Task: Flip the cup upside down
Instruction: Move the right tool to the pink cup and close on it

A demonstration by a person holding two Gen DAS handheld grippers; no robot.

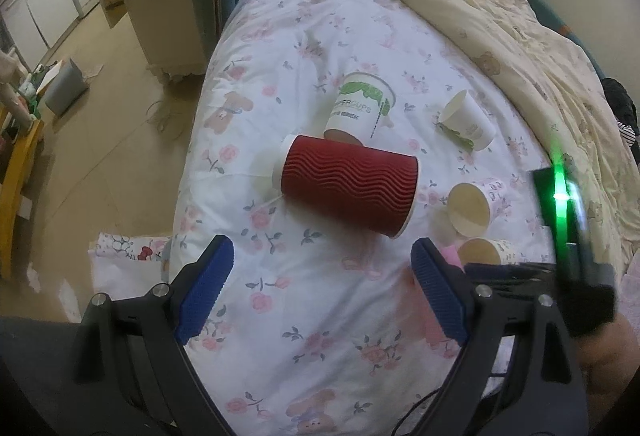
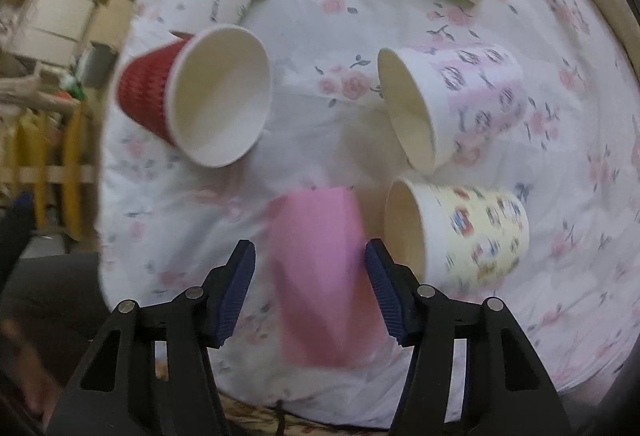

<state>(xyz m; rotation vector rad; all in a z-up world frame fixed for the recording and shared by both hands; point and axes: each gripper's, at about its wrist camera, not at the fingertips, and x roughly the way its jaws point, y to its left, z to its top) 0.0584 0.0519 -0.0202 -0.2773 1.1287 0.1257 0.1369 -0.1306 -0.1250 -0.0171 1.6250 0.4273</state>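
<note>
The right claw [image 2: 310, 262] stands open around a pink cup [image 2: 320, 276], which sits near the bed's [image 2: 560, 336] near edge, base up by the look of it, though blur makes its attitude hard to settle; the right pad seems to touch its wall while the left pad stands clear. The left claw [image 1: 322, 268] is open too and holds nothing, hovering above the quilt just short of a red ribbed cup [image 1: 348, 182] lying on its side. The chief risk is the soft quilt: it gives no firm footing, so a cup set down on its rim could tilt and roll. A one-sided squeeze might push the pink cup sideways into the yellow patterned cup [image 2: 464, 232] just beside it, knocking that into the floral cup [image 2: 452, 104]. Thin paper walls may also buckle under a hard pinch. The near edge is close, and a slipped cup could tumble to the floor.
</note>
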